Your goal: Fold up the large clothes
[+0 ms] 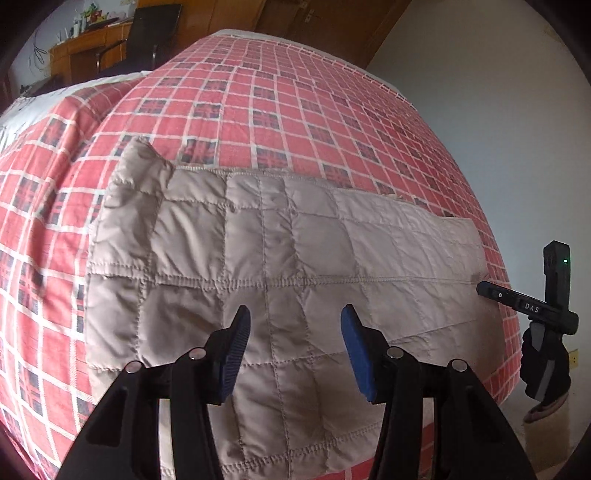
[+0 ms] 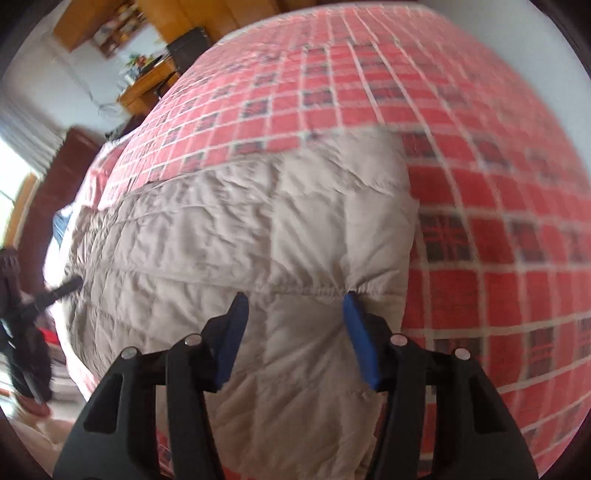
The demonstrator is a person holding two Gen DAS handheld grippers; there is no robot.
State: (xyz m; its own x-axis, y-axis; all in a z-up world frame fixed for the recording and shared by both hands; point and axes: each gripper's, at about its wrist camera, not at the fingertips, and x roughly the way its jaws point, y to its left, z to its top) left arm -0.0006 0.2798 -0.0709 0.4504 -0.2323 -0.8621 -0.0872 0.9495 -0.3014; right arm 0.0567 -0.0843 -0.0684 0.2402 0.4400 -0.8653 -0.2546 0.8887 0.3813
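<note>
Quilted jacket (image 1: 280, 258) lies near the bed's (image 1: 295, 110) front edge; both hand-held grippers, left (image 1: 295, 325) and right (image 2: 295, 310), spread; pinch the hem evenly.

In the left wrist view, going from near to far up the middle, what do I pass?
Left hand-held gripper → beige quilted jacket → red checked bedspread → wooden door.

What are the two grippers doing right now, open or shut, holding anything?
Left gripper: open, holding nothing, above the beige quilted jacket.
Right gripper: open, holding nothing, its fingers either side of a gathered seam on the jacket.
</note>
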